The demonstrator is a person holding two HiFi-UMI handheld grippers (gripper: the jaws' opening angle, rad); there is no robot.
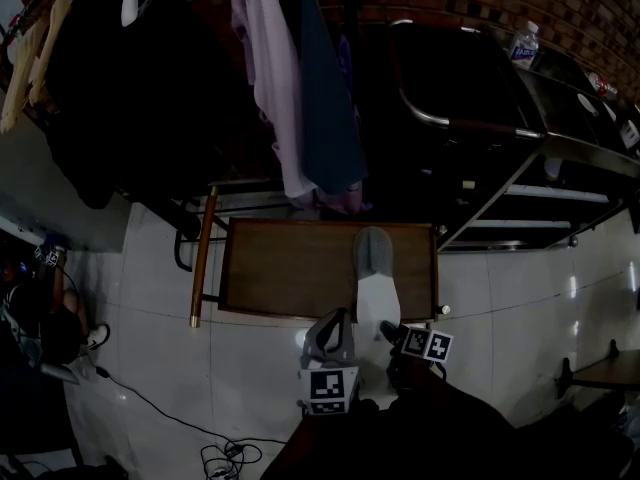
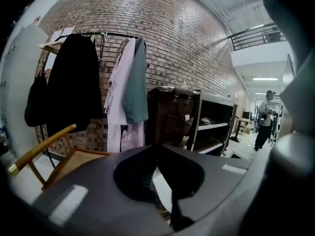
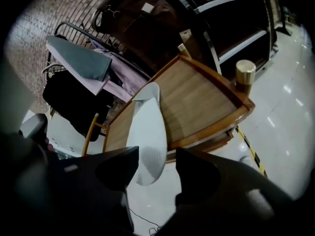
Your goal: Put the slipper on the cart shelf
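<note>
A pale slipper with a grey toe lies lengthwise on the wooden cart shelf. Its heel hangs over the shelf's near edge. My right gripper is just behind that heel. In the right gripper view the slipper has its heel between the open right gripper; a gap shows beside the right jaw. My left gripper hovers left of the slipper, in front of the shelf. In the left gripper view the left gripper has its pads meeting at the tips, and I see nothing held.
Garments hang on a rack behind the cart. Dark metal shelving with a water bottle stands at the right. The cart's brass-tipped handle is on its left. Cables lie on the tiled floor. A person stands far off.
</note>
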